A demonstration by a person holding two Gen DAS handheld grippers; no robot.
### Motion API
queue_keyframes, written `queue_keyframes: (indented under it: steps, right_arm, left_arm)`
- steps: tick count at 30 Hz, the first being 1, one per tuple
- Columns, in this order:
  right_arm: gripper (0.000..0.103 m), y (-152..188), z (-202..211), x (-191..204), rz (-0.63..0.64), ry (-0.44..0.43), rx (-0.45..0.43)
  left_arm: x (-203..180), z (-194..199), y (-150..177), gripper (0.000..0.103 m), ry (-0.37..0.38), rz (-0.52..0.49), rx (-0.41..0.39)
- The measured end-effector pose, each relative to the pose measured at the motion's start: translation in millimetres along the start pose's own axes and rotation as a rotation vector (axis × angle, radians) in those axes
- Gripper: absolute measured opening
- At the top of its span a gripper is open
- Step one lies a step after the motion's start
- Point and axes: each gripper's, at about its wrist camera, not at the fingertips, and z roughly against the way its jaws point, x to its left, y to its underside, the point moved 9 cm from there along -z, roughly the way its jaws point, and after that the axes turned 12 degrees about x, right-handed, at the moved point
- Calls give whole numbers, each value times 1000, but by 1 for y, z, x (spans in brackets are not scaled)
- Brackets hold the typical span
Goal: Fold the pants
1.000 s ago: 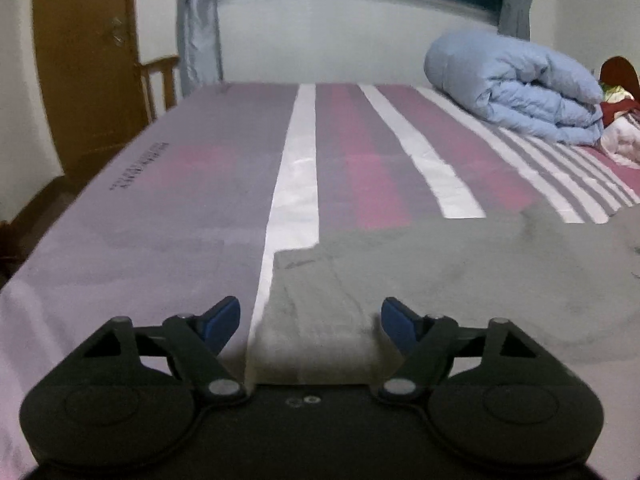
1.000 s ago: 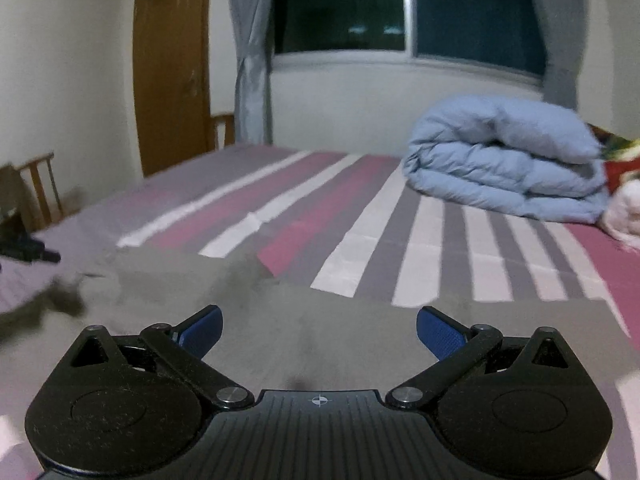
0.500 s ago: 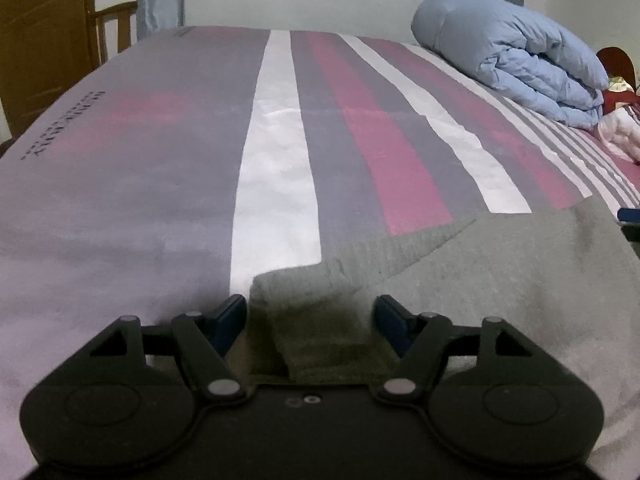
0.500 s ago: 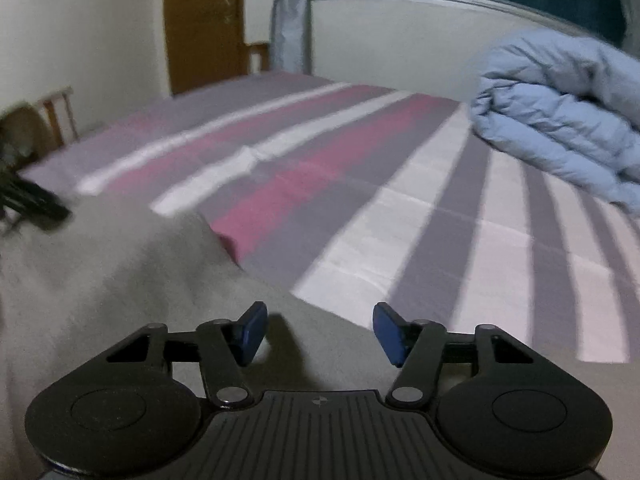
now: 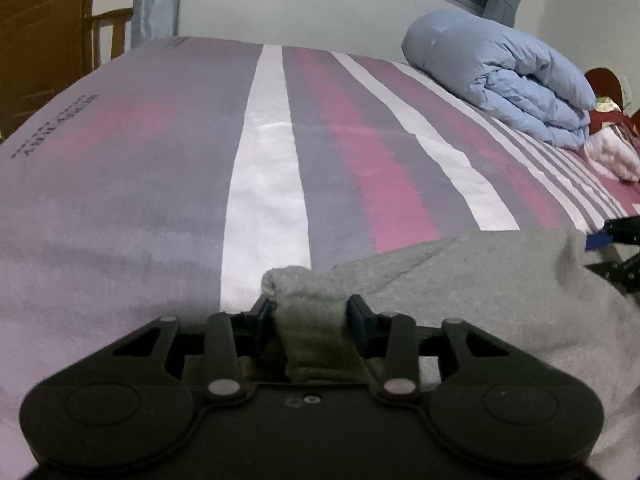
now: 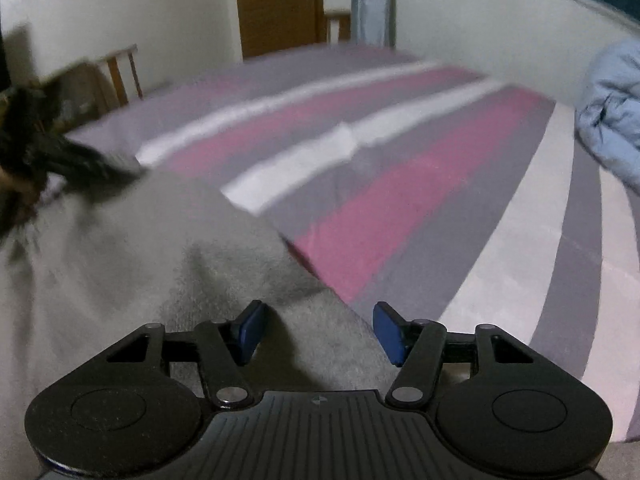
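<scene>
Now, pants lengthwise L-R, left gripper pinching hem

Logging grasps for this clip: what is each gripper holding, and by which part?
Left gripper: shut on a bunched corner of the grey pants. Right gripper: fingers apart around the pants' edge, gripping nothing.

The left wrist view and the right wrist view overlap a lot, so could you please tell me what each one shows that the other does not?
Only the left wrist view shows the left gripper shut on a bunched edge of the grey pants, plus printed lettering on the sheet. Only the right wrist view shows the right gripper, fingers apart, straddling the cloth. Both share the pants, the striped bed sheet, the blue duvet and the wooden door.
</scene>
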Motion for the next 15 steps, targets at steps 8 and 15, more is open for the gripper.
queue_keyframes:
  steps: [8, 15]
  right_arm:
    - [8, 3, 41, 7, 19, 59, -63]
    - [8, 13, 126, 57, 121, 156, -179]
  left_arm:
    - [-4, 25, -6, 26, 32, -7, -100]
    - [-18, 101, 6, 26, 101, -51, -296]
